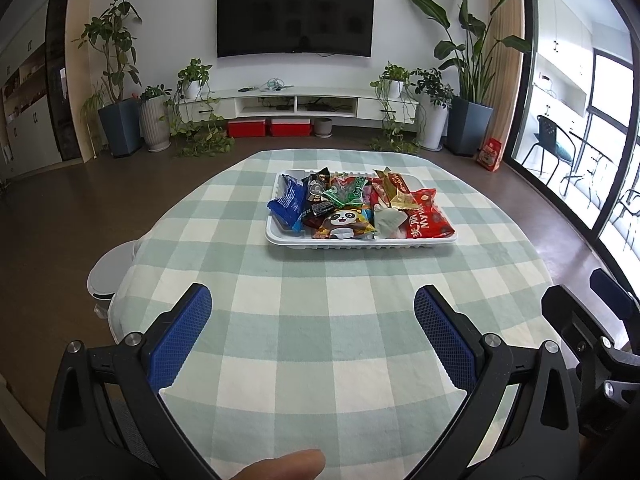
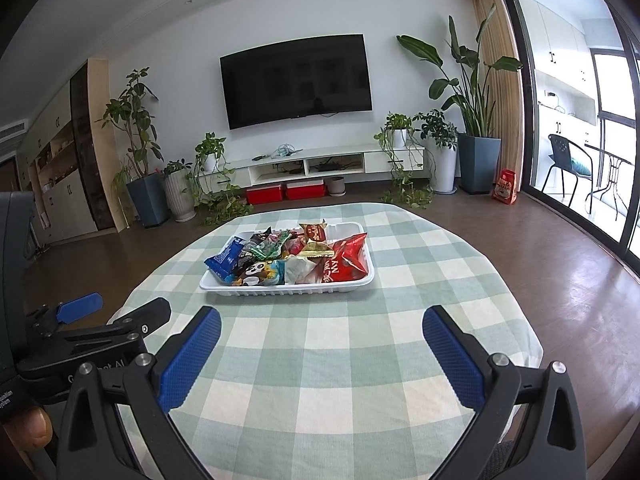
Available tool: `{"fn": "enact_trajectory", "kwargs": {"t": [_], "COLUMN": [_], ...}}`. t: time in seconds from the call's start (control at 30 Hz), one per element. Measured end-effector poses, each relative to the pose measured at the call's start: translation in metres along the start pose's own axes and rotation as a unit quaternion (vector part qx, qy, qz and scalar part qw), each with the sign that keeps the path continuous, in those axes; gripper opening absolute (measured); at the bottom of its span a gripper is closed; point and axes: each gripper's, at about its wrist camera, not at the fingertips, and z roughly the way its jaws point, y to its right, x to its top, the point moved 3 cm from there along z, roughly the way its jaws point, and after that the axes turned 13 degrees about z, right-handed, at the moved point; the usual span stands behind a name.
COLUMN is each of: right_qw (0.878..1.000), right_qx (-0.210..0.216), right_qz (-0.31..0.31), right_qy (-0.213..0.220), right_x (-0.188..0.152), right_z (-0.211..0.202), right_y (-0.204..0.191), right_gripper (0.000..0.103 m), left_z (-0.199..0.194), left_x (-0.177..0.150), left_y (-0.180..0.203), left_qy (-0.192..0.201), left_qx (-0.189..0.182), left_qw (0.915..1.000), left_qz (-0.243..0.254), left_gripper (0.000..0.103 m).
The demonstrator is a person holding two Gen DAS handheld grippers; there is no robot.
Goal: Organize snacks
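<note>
A white plastic tray [image 1: 360, 242] [image 2: 288, 288] sits on the far half of the checked tablecloth, piled with several snack packets. Among them are a blue packet [image 1: 287, 200] [image 2: 225, 260] at the left, a panda packet [image 1: 343, 222] [image 2: 258, 273] at the front and a red bag [image 1: 427, 216] [image 2: 346, 264] at the right. My left gripper [image 1: 313, 300] hangs open over the near part of the table, well short of the tray, nothing between its blue pads. My right gripper [image 2: 322, 322] is also open and empty, to the right of the left one and equally short of the tray.
The round table carries a green and white checked cloth [image 1: 320, 360]. A white bin [image 1: 112, 276] stands by the table's left edge. Beyond are a TV [image 1: 295, 18], a white TV bench [image 1: 296, 102], potted plants on both sides and a glass door [image 1: 580, 120] at the right.
</note>
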Motion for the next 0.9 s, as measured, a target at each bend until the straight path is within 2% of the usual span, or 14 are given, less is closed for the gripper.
{"fn": "enact_trajectory", "kwargs": {"t": [0.9], "right_qw": [1.000], "right_qx": [-0.001], "right_qz": [0.000], "right_qy": [-0.003], "right_x": [0.0020], "right_z": [-0.0027], "right_y": [-0.0018], "right_gripper": [0.103], "left_z": [-0.0004], "left_x": [0.0010], "left_y": [-0.0015], "left_qy": [-0.001], "left_qx": [-0.002], "left_qw": [1.0000], "left_qz": [-0.001], "left_gripper": [0.103]}}
